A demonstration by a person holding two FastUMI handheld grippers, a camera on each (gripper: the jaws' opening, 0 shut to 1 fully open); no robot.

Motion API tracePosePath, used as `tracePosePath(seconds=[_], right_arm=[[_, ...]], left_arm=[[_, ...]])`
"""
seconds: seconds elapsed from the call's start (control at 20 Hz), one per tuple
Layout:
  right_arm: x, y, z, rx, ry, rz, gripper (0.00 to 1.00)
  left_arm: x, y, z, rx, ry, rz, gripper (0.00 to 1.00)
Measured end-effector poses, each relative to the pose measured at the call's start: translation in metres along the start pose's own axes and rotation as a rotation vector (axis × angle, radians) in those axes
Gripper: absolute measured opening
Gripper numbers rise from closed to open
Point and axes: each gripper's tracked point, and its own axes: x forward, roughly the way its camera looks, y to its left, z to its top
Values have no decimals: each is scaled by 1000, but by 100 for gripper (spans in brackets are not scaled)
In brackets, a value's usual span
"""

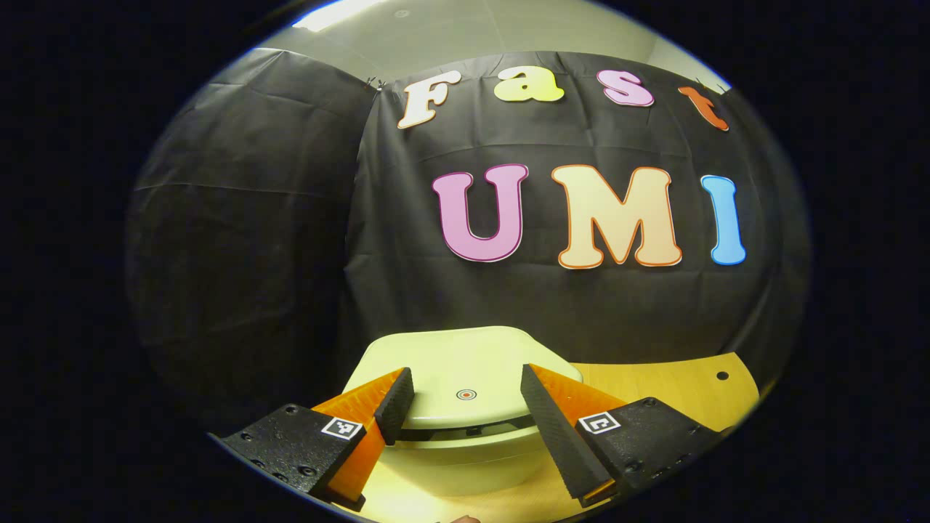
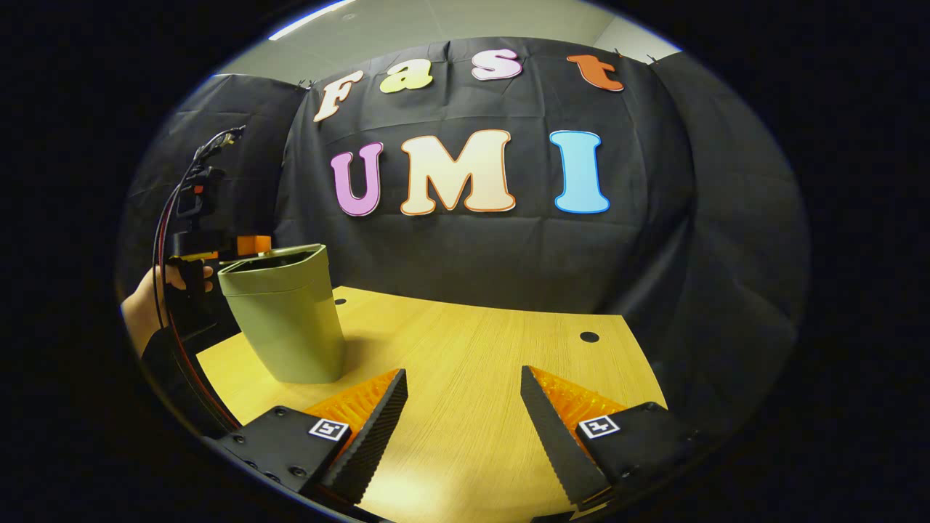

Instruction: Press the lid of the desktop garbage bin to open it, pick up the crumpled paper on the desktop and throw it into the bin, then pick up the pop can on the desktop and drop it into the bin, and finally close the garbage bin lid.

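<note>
Both grippers' fingers were spread and empty, the left gripper [image 1: 459, 407] over the bin's [image 1: 465, 436] lid [image 1: 465, 363], the right gripper [image 2: 463, 407] above the bare counter [image 2: 465, 349].

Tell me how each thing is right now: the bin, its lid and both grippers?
Bin: upright on the table.
Lid: raised a crack above the bin's rim, not wide open.
Left gripper: open, fingers either side of the lid's front, holding nothing.
Right gripper: open, holding nothing, over bare table.
</note>
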Motion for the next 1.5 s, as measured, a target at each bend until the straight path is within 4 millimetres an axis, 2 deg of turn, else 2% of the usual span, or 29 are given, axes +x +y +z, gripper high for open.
tracePosePath(seconds=[0.15, 0.2, 0.25, 0.45, 0.5, 0.6, 0.75, 0.85, 0.9, 1.05, 1.2, 1.35, 1.5], right_arm=[[2, 3, -2, 2, 1, 1, 98], [2, 3, -3, 4, 3, 2, 99], [3, 3, -5, 8, 7, 0, 99], [8, 4, -15, 32, 31, -9, 99], [8, 5, -12, 36, 24, -10, 97], [5, 9, -4, 33, -6, -8, 99], [6, 14, 6, 43, -26, 2, 99], [2, 12, 22, 54, -47, 0, 98], [-1, 9, 35, 49, -78, -8, 99], [-14, 2, 75, 28, -177, -38, 98], [-33, -5, 117, 37, -280, -68, 98], [-50, -12, 145, 59, -363, -103, 99], [-61, -16, 158, 65, -397, -127, 98]], left_arm=[[1, -1, -16, 0, 43, -8, 93], [1, -1, -13, -9, 25, -10, 97], [2, -3, -13, -7, 21, -11, 93], [7, -9, -18, 109, 24, -17, 93], [9, -11, -20, 112, 18, -46, 93], [4, -17, -23, -4, 25, -113, 90], [8, -19, -20, 10, 11, -148, 91], [1, -27, -11, 2, -4, -195, 91], [0, -31, -11, -11, -8, -209, 95], [-30, -52, 40, -44, -181, -272, 94], [-56, -81, 76, -4, -317, -338, 94], [-80, -113, 82, -15, -338, -423, 94], [-111, -141, 83, -56, -343, -499, 93]])
